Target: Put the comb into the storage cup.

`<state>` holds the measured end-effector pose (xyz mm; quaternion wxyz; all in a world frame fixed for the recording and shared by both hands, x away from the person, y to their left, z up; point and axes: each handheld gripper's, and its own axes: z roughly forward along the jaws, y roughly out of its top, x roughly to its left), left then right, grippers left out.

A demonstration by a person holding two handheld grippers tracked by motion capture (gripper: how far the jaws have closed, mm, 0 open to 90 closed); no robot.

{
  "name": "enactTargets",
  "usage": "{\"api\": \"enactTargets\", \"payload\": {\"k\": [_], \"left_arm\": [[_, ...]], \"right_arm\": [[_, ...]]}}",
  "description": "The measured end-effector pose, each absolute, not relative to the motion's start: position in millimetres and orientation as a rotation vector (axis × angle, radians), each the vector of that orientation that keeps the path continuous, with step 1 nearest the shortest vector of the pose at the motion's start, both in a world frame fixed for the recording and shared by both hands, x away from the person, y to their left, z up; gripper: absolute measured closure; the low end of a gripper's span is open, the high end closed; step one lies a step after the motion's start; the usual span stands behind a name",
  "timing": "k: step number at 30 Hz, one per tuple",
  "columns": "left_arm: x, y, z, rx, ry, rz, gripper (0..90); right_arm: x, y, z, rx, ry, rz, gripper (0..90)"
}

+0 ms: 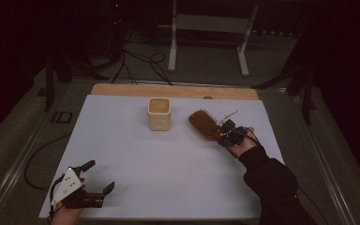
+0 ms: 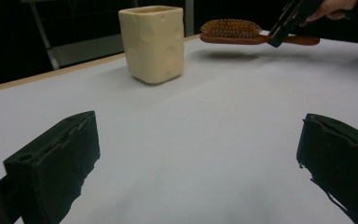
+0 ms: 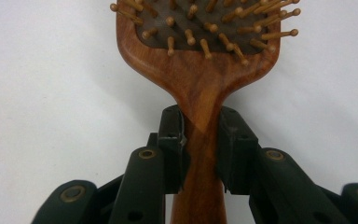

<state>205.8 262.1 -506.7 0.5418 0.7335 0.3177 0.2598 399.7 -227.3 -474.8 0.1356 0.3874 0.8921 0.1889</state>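
At the near left corner of the white table [image 1: 136,173], the left hand-held gripper [image 1: 97,177] rests low with its jaws spread wide and nothing between them; in the left gripper view the two black jaws stand far apart over bare table surface. Farther in, near the middle of the table toward its far edge, stands a cream square cup [image 1: 159,114] (upright, mouth open to the top). Just right of it is the wooden hairbrush [image 1: 205,123], bristles up, its head pointing toward the cup. The right hand-held gripper [image 1: 226,132] is clamped on the brush's handle, as the right gripper view shows, and the left gripper view shows the brush held just above the table over its shadow.
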Motion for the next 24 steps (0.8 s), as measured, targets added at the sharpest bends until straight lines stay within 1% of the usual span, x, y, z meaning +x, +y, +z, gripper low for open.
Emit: {"api": "enactTargets", "payload": {"k": [7,16,24], "left_arm": [[207,258,-502,1.751,0.764,0.6,0.0],[212,249,-485,1.791,0.768,0.604,0.0],[228,236,-464,1.79,0.789,0.538,0.0]], "right_arm": [[379,-233,-463,1.1,2.564,0.622,73.3],[346,-228,-441,1.018,2.504,0.741,73.3],[322,-223,-429,0.945,2.487,0.811,73.3]]}}
